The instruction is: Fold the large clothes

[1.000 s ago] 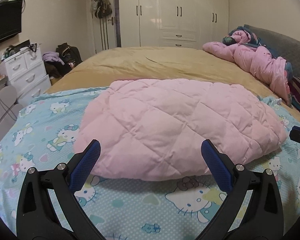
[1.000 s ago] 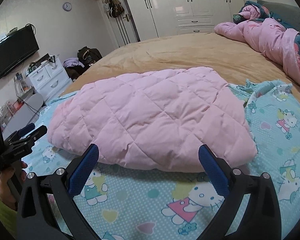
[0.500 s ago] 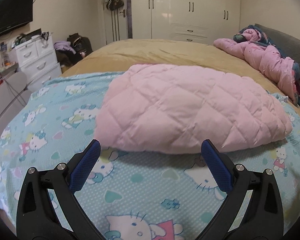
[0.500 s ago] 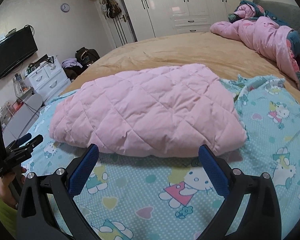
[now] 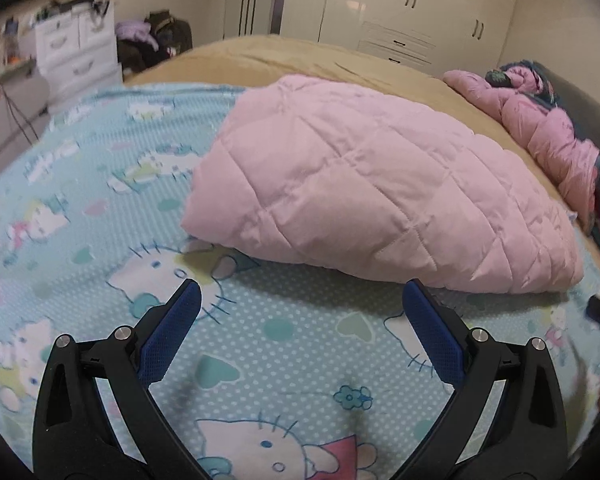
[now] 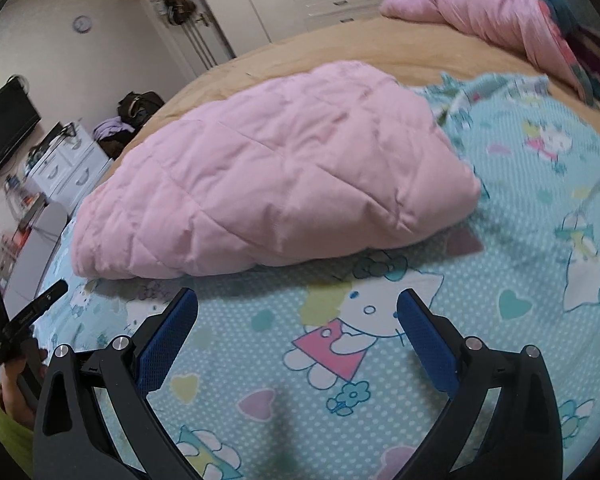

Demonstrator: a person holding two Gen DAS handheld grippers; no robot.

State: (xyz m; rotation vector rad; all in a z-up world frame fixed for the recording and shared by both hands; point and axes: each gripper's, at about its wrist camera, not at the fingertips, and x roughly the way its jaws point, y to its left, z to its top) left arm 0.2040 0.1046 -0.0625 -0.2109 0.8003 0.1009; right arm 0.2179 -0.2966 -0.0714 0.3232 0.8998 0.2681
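Both the left claw [image 5: 300, 322] and the right claw [image 6: 298, 318] hang spread wide and empty just above the cartoon-cat sheet [image 5: 100, 184], short of the folded pink quilted garment [image 5: 376, 192] lying ahead on it, with the tan bed cover [image 6: 340, 46] stretching beyond.

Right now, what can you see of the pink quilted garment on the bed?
The pink quilted garment is puffy, padded-looking fabric stitched in diamond panels, lying folded into a thick bundle. It rests on the cartoon-cat print sheet, its far edge reaching toward the tan bedspread. Neither open gripper touches it; no sleeves or fastenings show.
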